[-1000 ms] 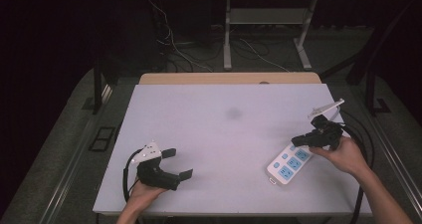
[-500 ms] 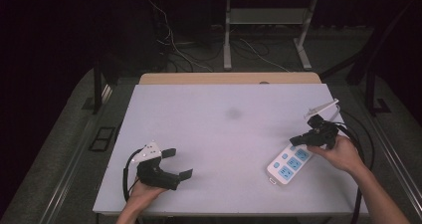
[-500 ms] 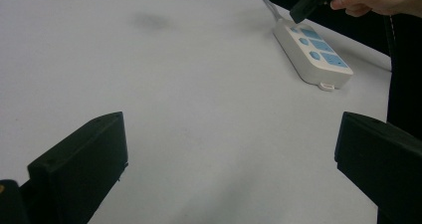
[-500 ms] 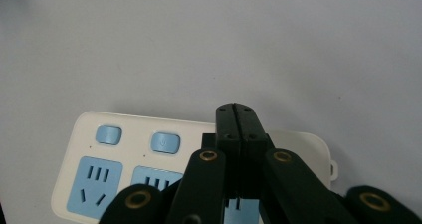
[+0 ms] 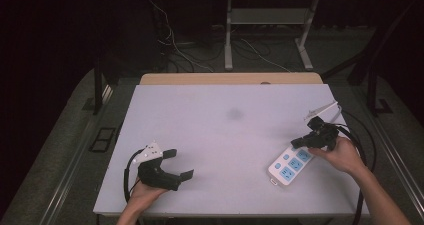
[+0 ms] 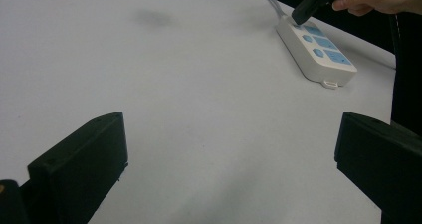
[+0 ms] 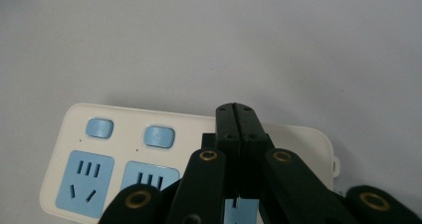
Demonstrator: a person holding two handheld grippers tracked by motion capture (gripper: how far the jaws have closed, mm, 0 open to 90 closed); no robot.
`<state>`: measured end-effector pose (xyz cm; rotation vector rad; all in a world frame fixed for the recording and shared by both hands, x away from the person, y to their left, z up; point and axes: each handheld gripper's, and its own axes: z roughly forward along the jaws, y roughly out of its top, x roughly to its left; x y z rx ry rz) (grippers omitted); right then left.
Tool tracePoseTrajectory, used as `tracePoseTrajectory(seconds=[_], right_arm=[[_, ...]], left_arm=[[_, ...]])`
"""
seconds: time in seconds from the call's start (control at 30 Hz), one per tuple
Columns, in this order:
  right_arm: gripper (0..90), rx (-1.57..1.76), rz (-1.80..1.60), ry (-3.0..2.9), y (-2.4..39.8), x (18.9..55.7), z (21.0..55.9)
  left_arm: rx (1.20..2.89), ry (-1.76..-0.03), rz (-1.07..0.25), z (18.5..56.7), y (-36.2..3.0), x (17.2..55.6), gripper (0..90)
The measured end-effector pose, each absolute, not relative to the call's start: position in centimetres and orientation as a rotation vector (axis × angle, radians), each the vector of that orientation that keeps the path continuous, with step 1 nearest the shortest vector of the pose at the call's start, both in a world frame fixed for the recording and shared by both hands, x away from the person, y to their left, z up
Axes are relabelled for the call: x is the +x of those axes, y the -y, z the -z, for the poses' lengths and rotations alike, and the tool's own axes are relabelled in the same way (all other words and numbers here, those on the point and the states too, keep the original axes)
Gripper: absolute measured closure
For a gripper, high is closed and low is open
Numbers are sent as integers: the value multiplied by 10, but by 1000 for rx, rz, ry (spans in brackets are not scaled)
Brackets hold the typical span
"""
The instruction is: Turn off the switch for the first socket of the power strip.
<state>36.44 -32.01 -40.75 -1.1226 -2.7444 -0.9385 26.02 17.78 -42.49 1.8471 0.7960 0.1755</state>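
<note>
A white power strip (image 5: 291,165) with blue sockets and blue buttons is laid flat on the worktop (image 5: 225,135), at its right side and toward the near edge, with its long axis run diagonally from near-left to far-right. The right gripper (image 5: 300,143) is held in the person's right hand (image 5: 342,155) directly over the far end of the strip. In the right gripper view its two black jaws are seen pressed flat against each other, with nothing caught between them; the closing has been completed within the last moment. The joined tips are positioned above the strip's top face, beside a row of blue buttons (image 7: 159,136); whether the tips are in contact with the surface cannot be determined. A cable (image 5: 357,135) is trailed from this gripper off the right edge of the worktop. The left gripper (image 5: 181,165) is rested at the near-left part of the worktop, held in the left hand (image 5: 145,195), well apart from the strip. Its jaws are spread wide and nothing is gripped; bare worktop is seen between them in the left gripper view. A faint grey smudge (image 5: 234,114) is marked on the worktop near its middle, toward the far side.
</note>
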Motion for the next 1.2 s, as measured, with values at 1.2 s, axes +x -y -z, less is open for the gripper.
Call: tracePoseTrajectory(seconds=[1.2], right_arm=[[900,-1073,938,2793,317,360,412]], left_arm=[[1864,-787,-176,426,-176,260,0]])
